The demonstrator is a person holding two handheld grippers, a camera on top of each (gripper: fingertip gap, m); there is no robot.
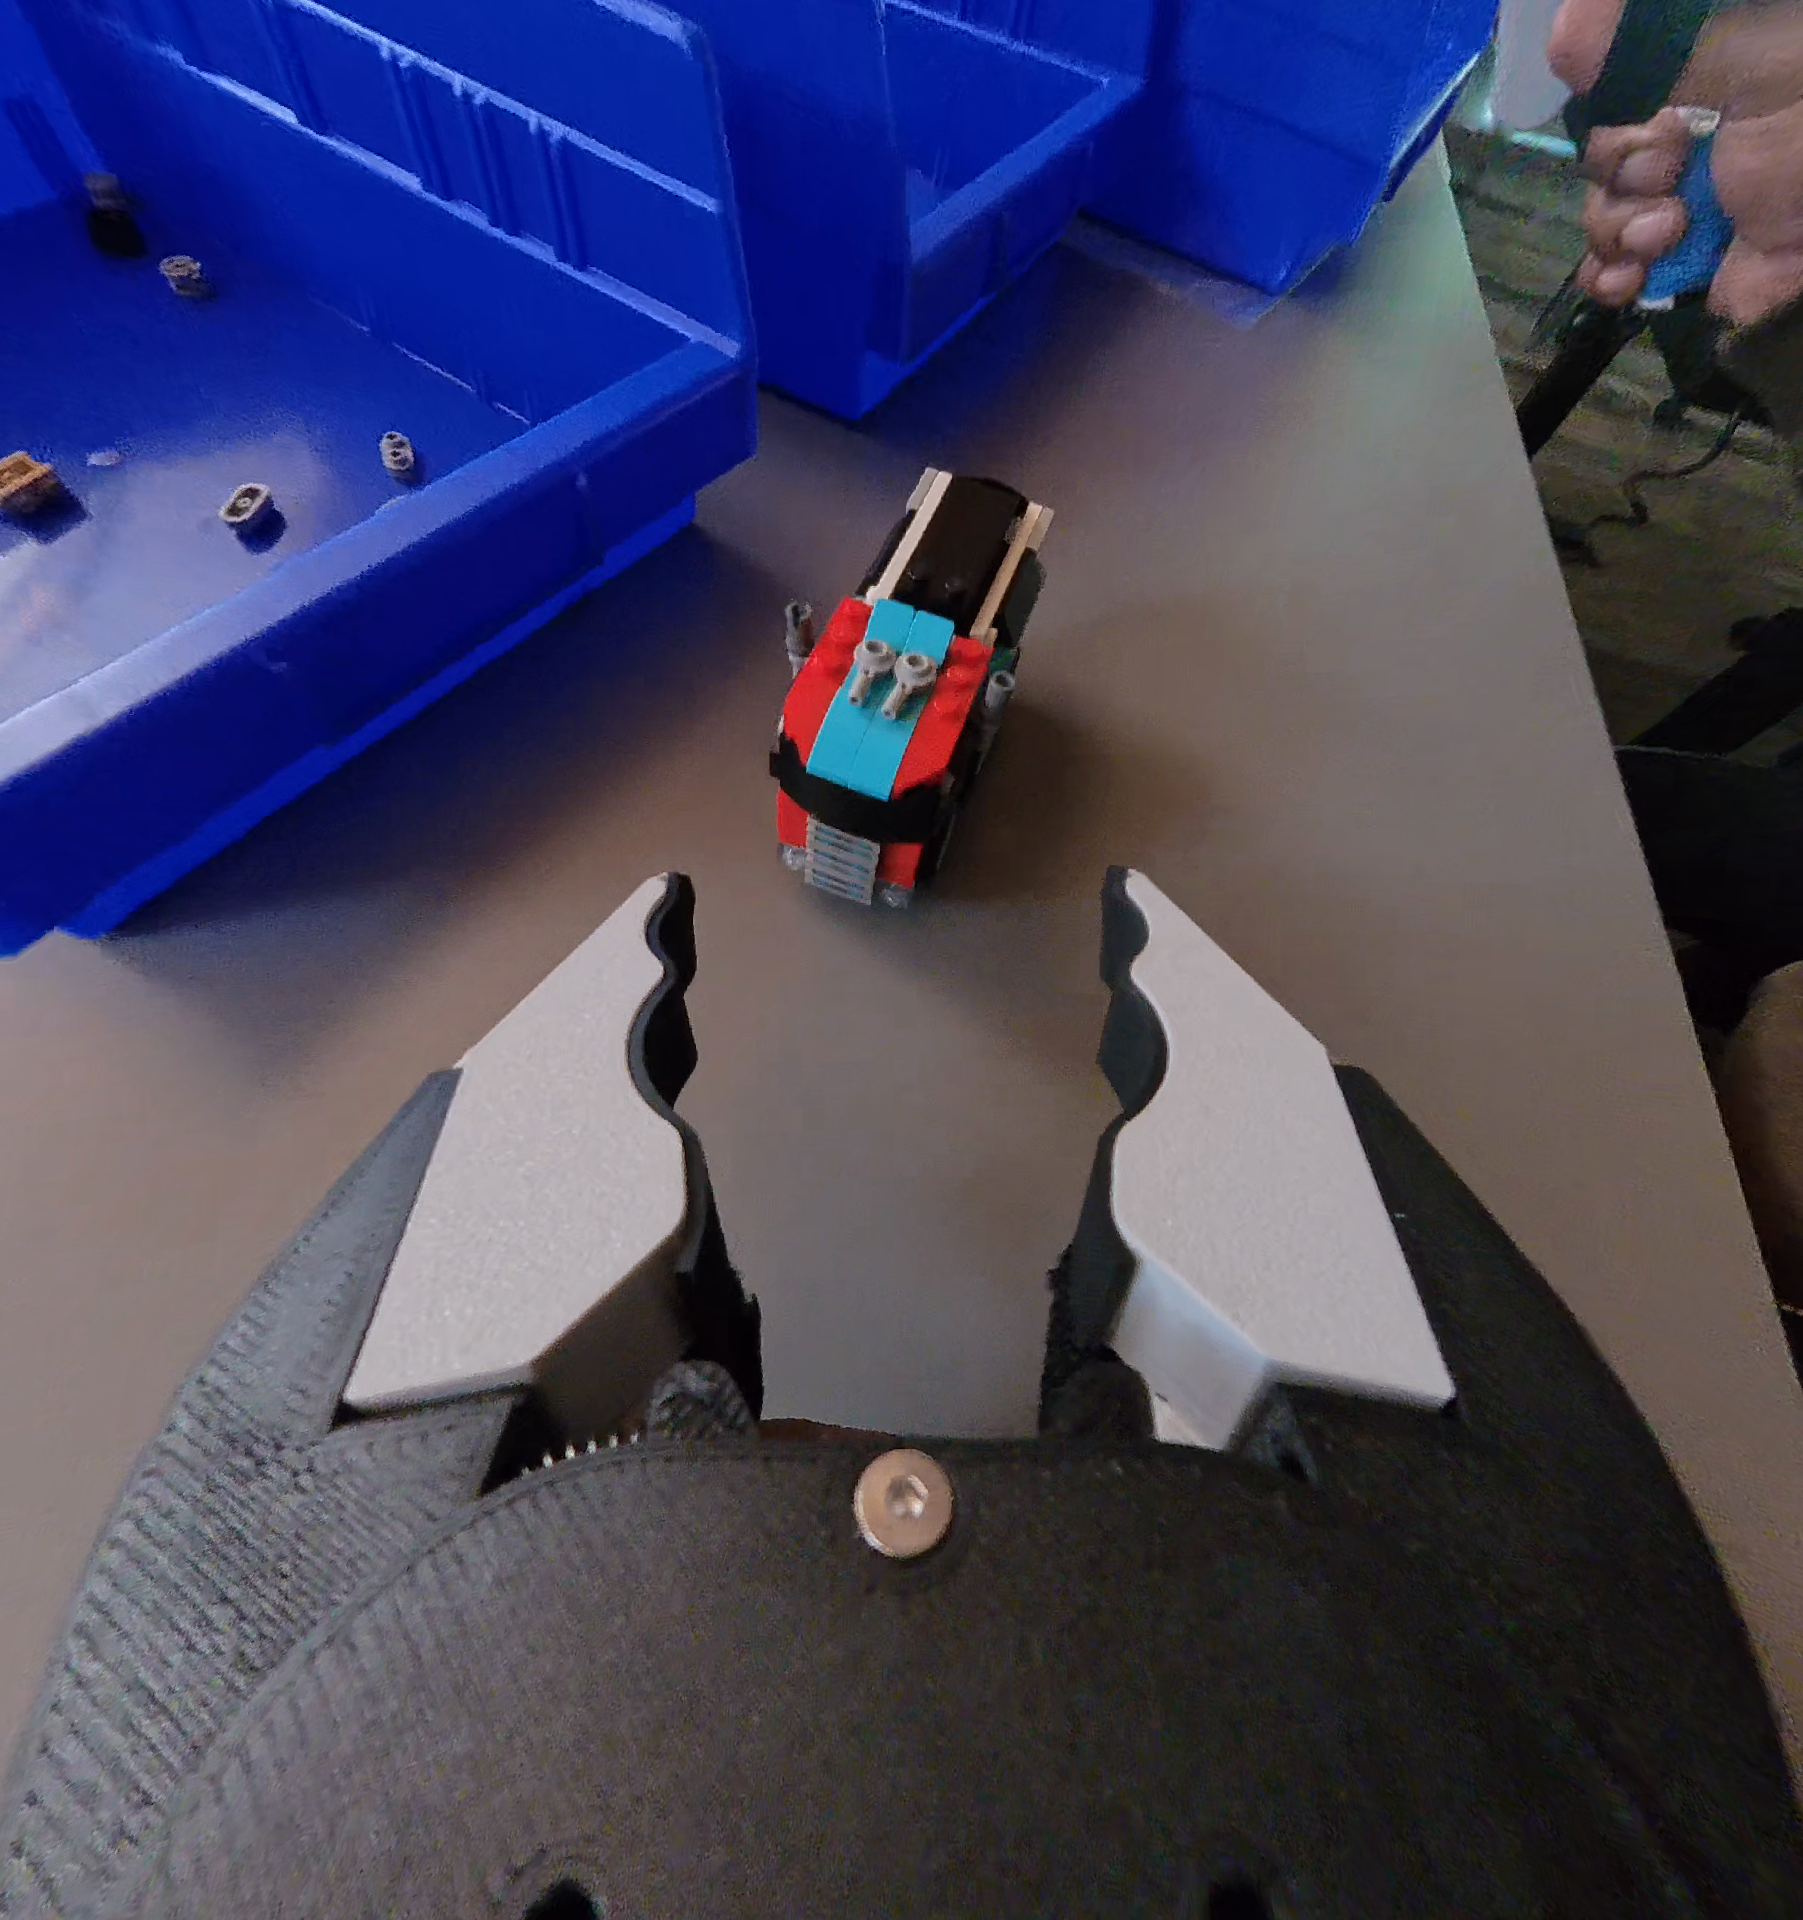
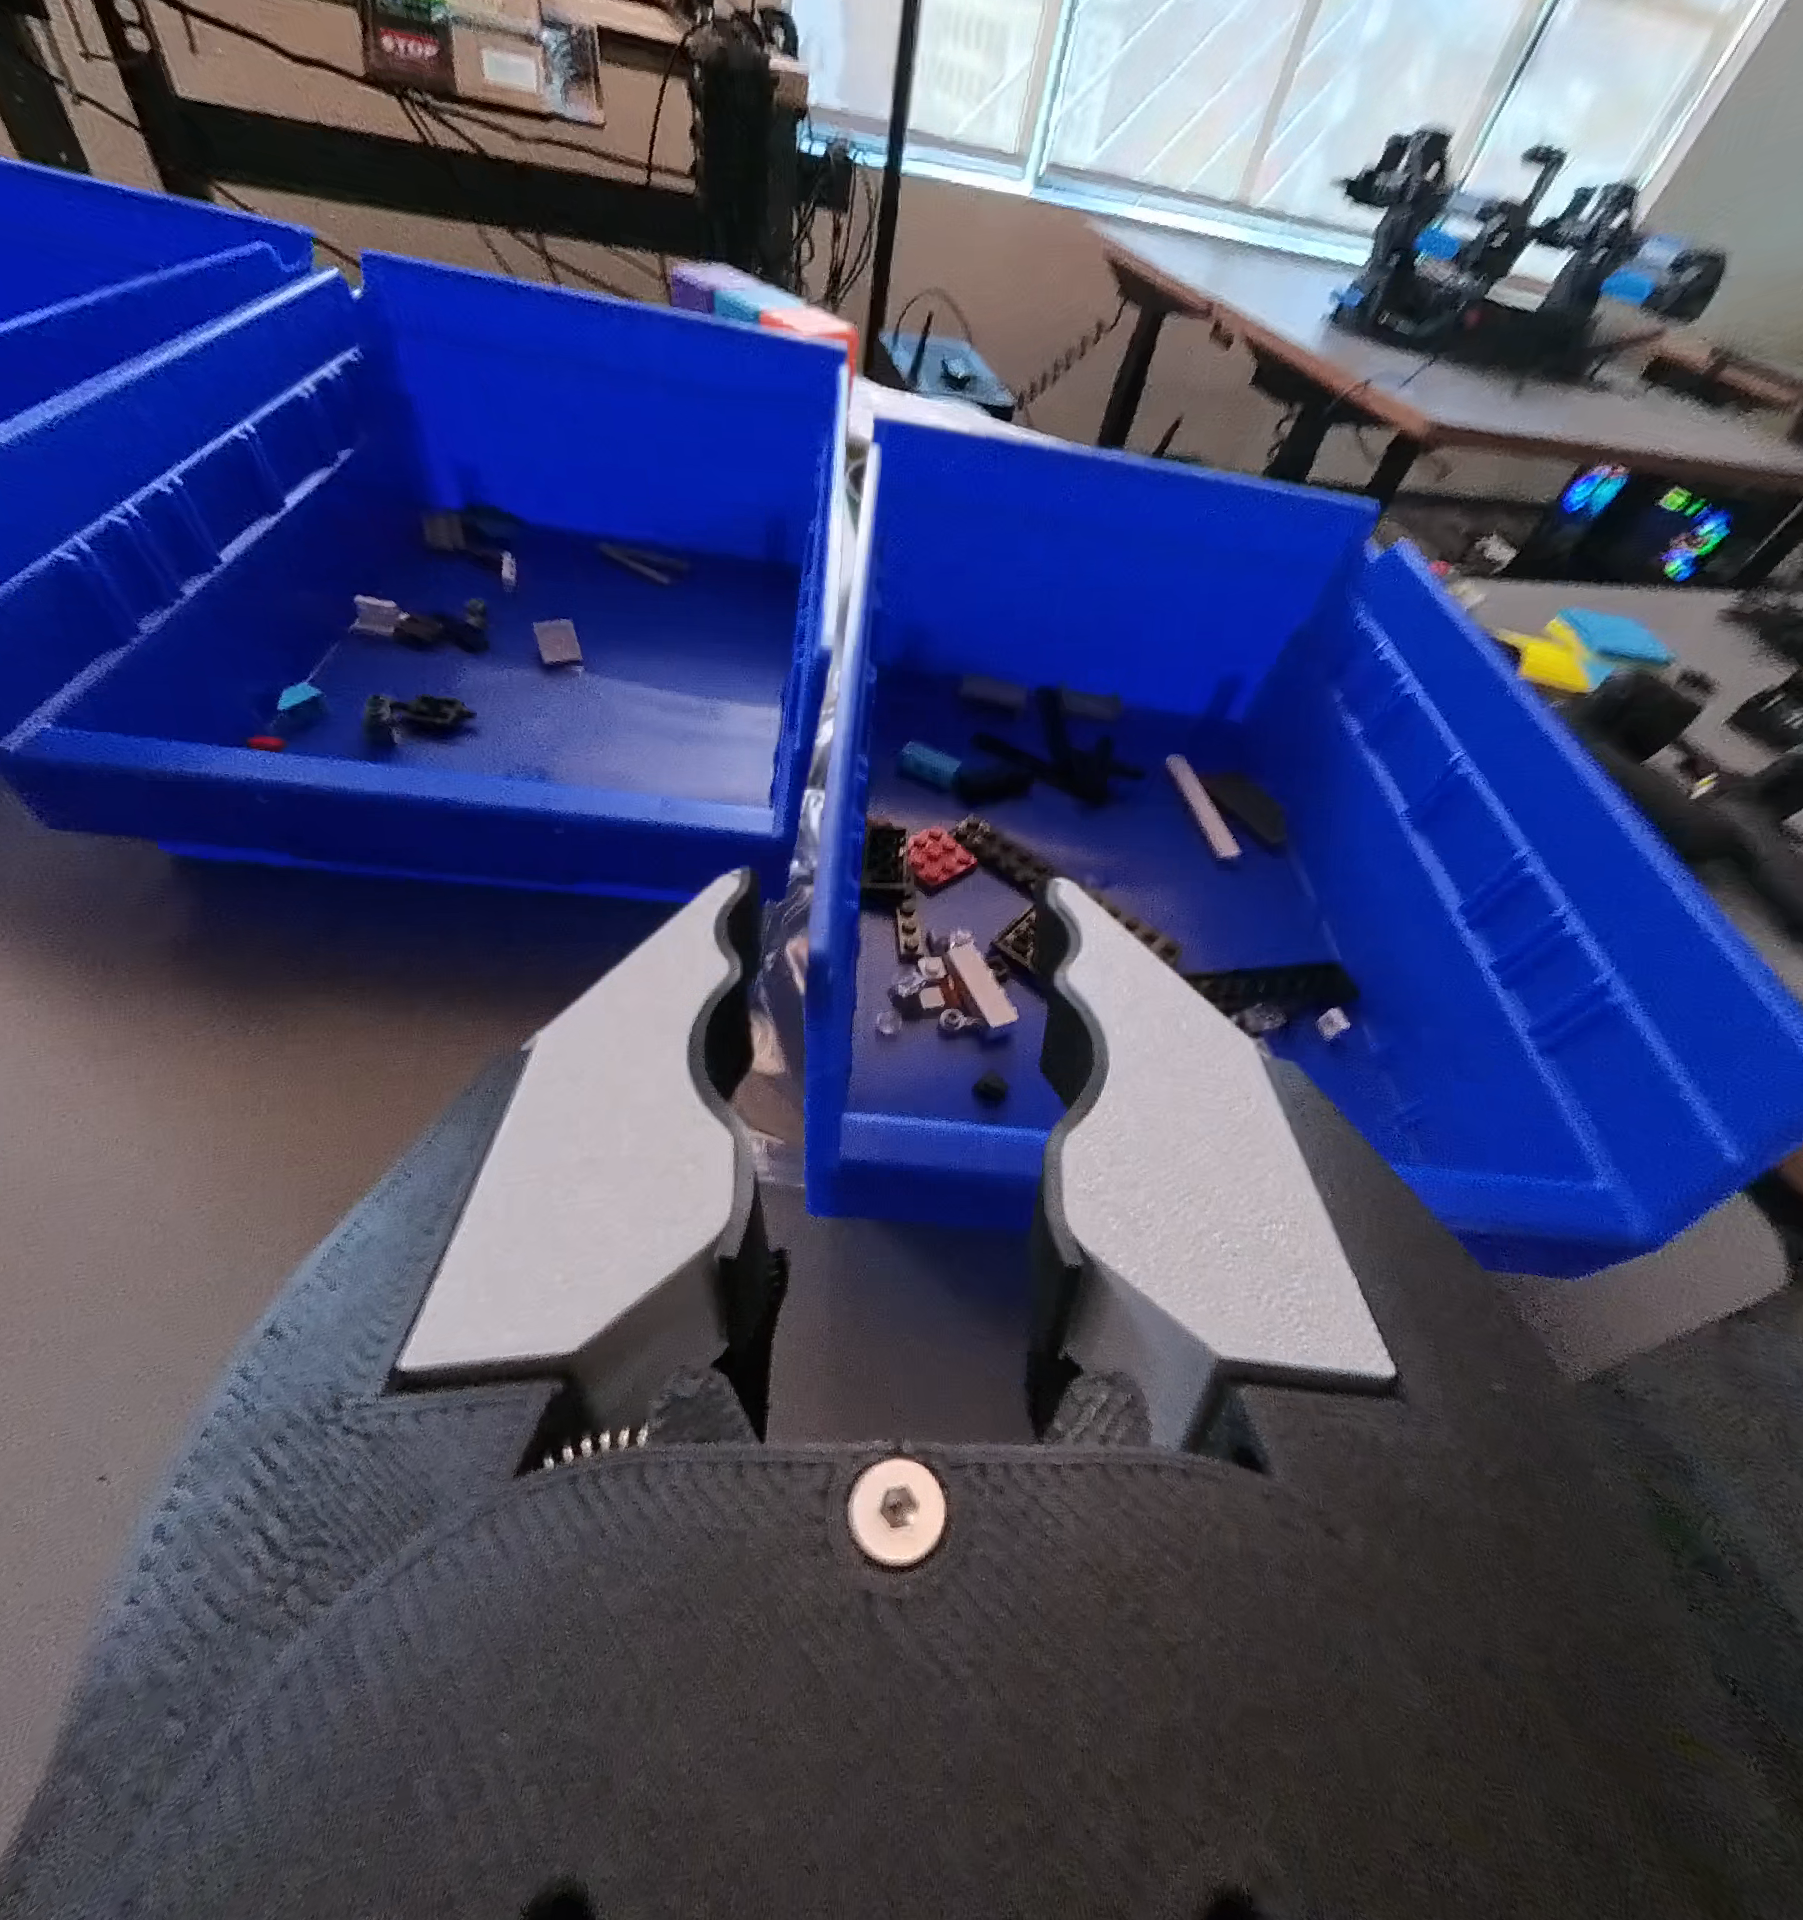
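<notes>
On the grey table (image 1: 1240, 644), just ahead of our wide-apart, empty left gripper (image 1: 897, 894), stands the brick truck (image 1: 902, 717); we would straddle it squarely. Our right gripper (image 2: 897, 914), parted and empty, hovers over a blue bin (image 2: 1499, 987).

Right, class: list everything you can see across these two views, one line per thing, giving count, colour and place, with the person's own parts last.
Toy brick truck: one, red, teal and black, on the grey table just beyond the left gripper's fingertips, untouched.
Table: one, grey, under everything.
Storage bins: at least four, blue, along the table's far side.
Loose brick pieces: many, black, red, grey and clear, inside the bins; the most lie in the rightmost bin.
Far table: one, brown, by the windows, bearing dark equipment.
Left gripper: one, grey and black fingers wide apart, nothing between them.
Right gripper: one, fingers apart, above the rightmost bin's front corner, gripping nothing.
Hand: one, top right in the left wrist view, around a blue and black handle.
</notes>
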